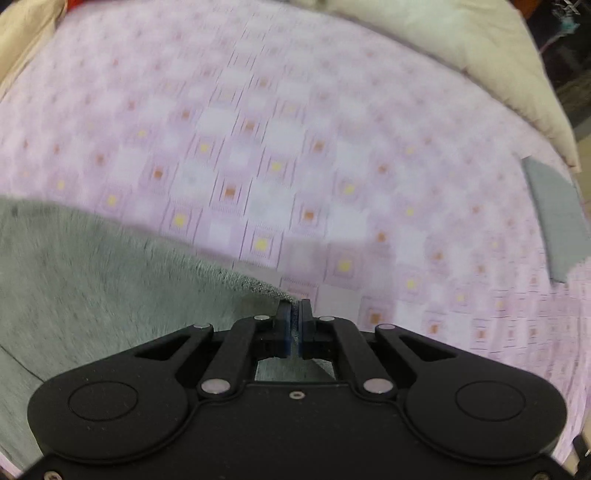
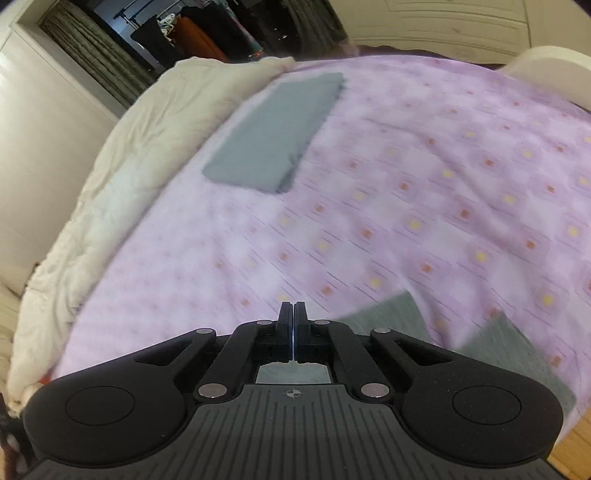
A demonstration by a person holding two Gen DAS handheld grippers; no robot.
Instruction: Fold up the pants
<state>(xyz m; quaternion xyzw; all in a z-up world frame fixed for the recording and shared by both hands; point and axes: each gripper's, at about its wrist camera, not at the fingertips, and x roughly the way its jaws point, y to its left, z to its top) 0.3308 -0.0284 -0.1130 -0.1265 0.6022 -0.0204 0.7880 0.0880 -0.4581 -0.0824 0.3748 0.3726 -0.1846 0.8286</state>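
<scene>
The grey-green pants (image 1: 92,277) lie on the pink checked bed sheet (image 1: 295,129). My left gripper (image 1: 295,306) is shut on the edge of the pants fabric, which spreads to the left below it. My right gripper (image 2: 292,308) has its jaws together, with grey-green fabric visible beneath its body; two pant-leg ends (image 2: 388,314) show to its right on the sheet (image 2: 443,184). Whether the right jaws pinch the fabric is hidden. Both views are blurred by motion.
A folded grey garment (image 2: 277,133) lies at the far left of the bed, also at the right in the left wrist view (image 1: 554,218). A cream duvet (image 2: 110,177) is bunched along the bed's side. A dark closet (image 2: 184,33) stands beyond.
</scene>
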